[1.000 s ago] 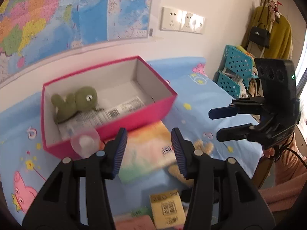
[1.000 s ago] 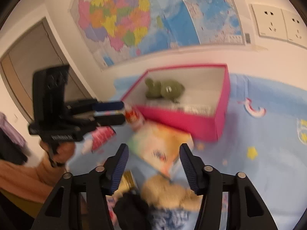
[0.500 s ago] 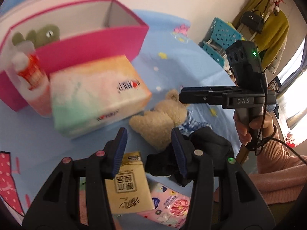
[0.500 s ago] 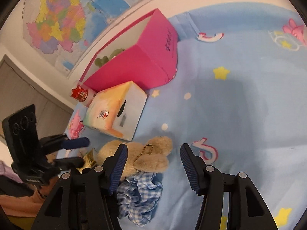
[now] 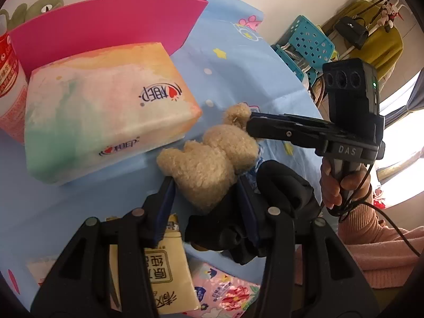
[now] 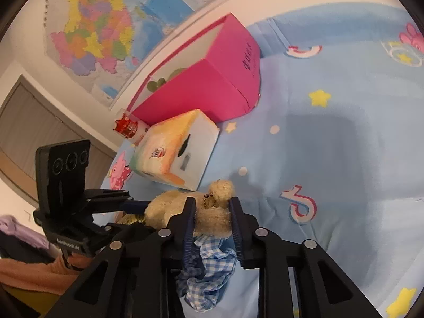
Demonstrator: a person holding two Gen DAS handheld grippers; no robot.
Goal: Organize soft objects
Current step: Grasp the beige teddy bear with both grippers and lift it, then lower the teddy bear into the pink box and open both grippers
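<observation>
A beige teddy bear (image 5: 206, 164) lies on the blue cartoon sheet in front of a pastel tissue box (image 5: 100, 106). My right gripper (image 6: 212, 206) is closing, and its pads squeeze the bear's head (image 6: 212, 217). From the left wrist view it reaches in from the right (image 5: 250, 122). My left gripper (image 5: 202, 188) stands open, its fingers on either side of the bear's body without squeezing it. Behind the tissue box stands an open pink box (image 5: 106, 26) with a green plush (image 5: 50, 1) inside.
A black cloth (image 5: 281, 185) and a blue checked scrunchie (image 6: 209, 265) lie beside the bear. A yellow tissue packet (image 5: 164, 273) and a floral packet (image 5: 228, 291) lie nearer. A red-labelled bottle (image 5: 8, 74) stands left of the tissue box. Teal baskets (image 5: 307, 42) are beyond the bed's edge.
Both grippers have dropped from above the pink box down to the bear. The right jaws have closed on its head. The left fingers now flank its body.
</observation>
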